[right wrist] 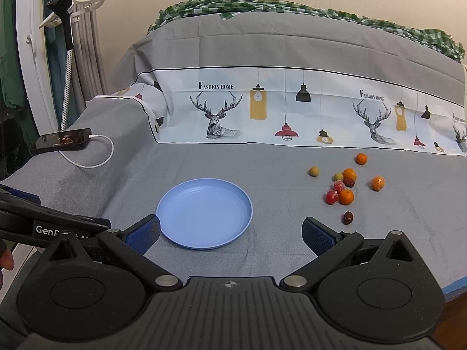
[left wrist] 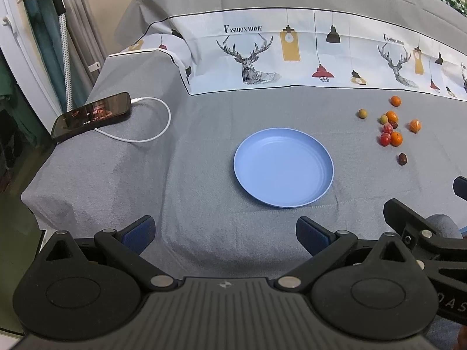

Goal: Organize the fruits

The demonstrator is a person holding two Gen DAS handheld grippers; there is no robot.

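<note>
both grippers, left gripper (left wrist: 224, 234) and right gripper (right wrist: 230, 233), hover wide open and empty (nothing picked yet), blue plate (right wrist: 204, 217) ahead awaiting fruits (right wrist: 344, 188) scattered right.

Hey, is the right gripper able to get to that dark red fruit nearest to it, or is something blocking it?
Probably yes. The right gripper is open and empty, and the dark red fruit lies alone on bare grey cloth just beyond its right finger. The blue plate sits off to the left, out of the way.
</note>
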